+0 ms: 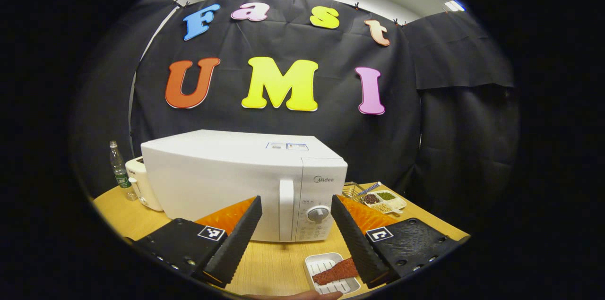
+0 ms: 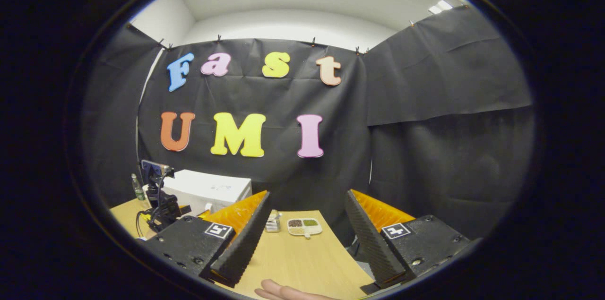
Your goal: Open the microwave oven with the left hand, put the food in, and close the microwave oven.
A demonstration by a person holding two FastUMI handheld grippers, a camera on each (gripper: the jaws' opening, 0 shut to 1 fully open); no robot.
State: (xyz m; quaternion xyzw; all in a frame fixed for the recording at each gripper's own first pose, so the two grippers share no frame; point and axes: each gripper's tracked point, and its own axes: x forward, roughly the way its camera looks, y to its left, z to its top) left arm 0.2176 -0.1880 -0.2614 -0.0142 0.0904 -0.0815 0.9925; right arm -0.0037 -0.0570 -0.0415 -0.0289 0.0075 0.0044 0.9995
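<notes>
Microwave oven (image 1: 246, 182) stands shut on the counter (image 1: 279, 262) ahead of the left tool (image 1: 295, 238), fingers apart; food tray (image 1: 331, 274) near its right finger. Right tool (image 2: 305, 243) gapes empty.

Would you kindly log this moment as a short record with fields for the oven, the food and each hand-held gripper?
microwave oven: on the wooden table, door shut, handle untouched
food: reddish-brown piece lying in a white tray, on the table in front of the oven
left hand-held gripper: open, empty, aimed at the door handle
right hand-held gripper: open, empty, over the table
sectioned dish: holds grains, right of the oven
</notes>
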